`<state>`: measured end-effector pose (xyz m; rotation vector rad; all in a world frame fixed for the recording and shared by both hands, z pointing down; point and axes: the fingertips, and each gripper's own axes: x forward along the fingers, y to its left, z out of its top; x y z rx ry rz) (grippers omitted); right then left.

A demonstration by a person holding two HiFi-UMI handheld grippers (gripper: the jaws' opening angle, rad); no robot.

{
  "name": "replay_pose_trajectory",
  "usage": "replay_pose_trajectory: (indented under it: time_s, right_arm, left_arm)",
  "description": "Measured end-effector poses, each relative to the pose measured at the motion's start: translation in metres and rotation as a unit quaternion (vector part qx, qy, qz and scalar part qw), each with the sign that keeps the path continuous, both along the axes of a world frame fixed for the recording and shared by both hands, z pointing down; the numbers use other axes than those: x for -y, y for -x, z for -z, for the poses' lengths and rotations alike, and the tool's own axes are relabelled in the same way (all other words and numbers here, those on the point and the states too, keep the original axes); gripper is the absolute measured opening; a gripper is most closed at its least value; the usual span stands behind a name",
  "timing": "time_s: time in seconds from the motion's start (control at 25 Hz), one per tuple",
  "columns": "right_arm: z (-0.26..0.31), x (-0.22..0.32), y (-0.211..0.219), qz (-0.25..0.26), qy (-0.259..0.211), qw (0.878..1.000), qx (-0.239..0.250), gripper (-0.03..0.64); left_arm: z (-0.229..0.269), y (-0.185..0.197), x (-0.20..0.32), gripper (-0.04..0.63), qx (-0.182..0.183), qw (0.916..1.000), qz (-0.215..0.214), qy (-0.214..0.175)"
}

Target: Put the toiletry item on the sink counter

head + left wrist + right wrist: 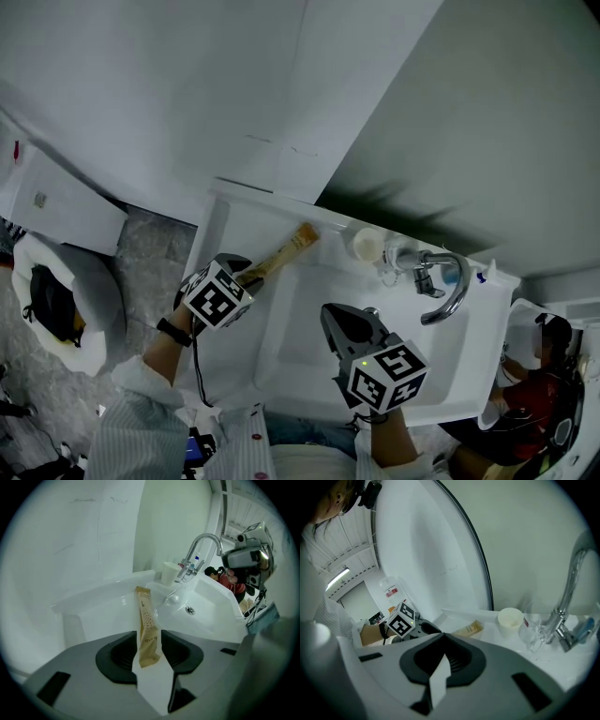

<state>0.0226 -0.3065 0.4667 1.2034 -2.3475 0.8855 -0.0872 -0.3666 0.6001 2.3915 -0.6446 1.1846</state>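
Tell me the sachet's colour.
The sachet is tan with small dark dots; clearest in the left gripper view.

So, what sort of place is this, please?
Most likely a small bathroom or washroom: a white sink with a curved chrome tap, a pale round cup on its counter, and a long tan toiletry sachet.

Open room over basin (pixel 305 323) and on left end of counter (pixel 234 234). Packet (pixel 281 253) lying along basin edge. Back right crowded: cup (pixel 367 245), glass (pixel 398 255), faucet (pixel 448 291). Wall (pixel 281 94) close behind.
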Motion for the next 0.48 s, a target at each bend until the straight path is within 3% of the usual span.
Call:
replay_pose_trajectory:
  time_s: [0.48]
  right_arm:
    - [0.019,-0.02,-0.001,-0.007,-0.027,1.0,0.002,0.011]
  left_arm:
    - [0.034,0.0,-0.017,0.17,-0.012,0.9995,0.007,-0.027]
